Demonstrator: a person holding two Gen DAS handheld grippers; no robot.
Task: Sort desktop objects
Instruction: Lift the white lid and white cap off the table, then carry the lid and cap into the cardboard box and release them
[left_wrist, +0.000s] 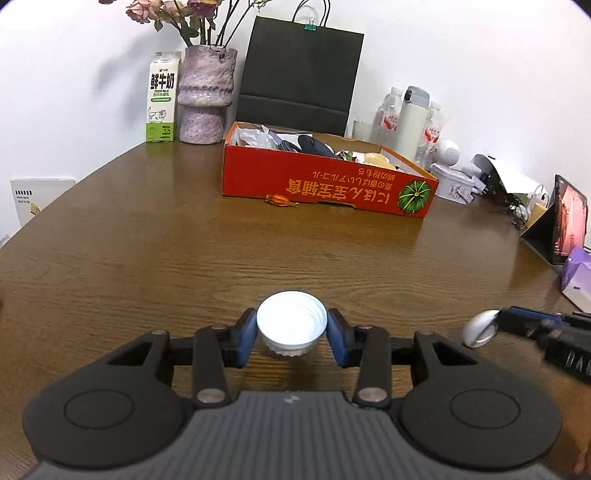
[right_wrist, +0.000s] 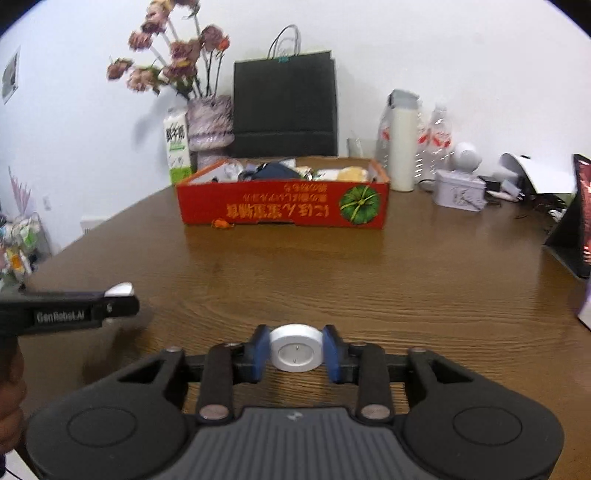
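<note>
My left gripper (left_wrist: 291, 320) is shut on a white threaded bottle cap (left_wrist: 291, 326), held open side up above the wooden table (left_wrist: 147, 258). My right gripper (right_wrist: 295, 341) is shut on a round silver disc (right_wrist: 294, 352) with a white centre, also held above the table. In the left wrist view the right gripper (left_wrist: 506, 321) comes in from the right edge with the disc (left_wrist: 480, 328). In the right wrist view the left gripper (right_wrist: 122, 301) reaches in from the left. A red cardboard box (left_wrist: 325, 186) (right_wrist: 282, 206) holding several items stands farther back.
An orange scrap (left_wrist: 280, 200) lies against the box front. Behind the box are a milk carton (left_wrist: 161, 98), a vase of dried flowers (left_wrist: 205, 99), a black paper bag (left_wrist: 299, 77), bottles and a white flask (left_wrist: 410, 122). A tin (left_wrist: 452, 184), a tablet (left_wrist: 567, 218) and a purple box (left_wrist: 578, 277) stand at the right.
</note>
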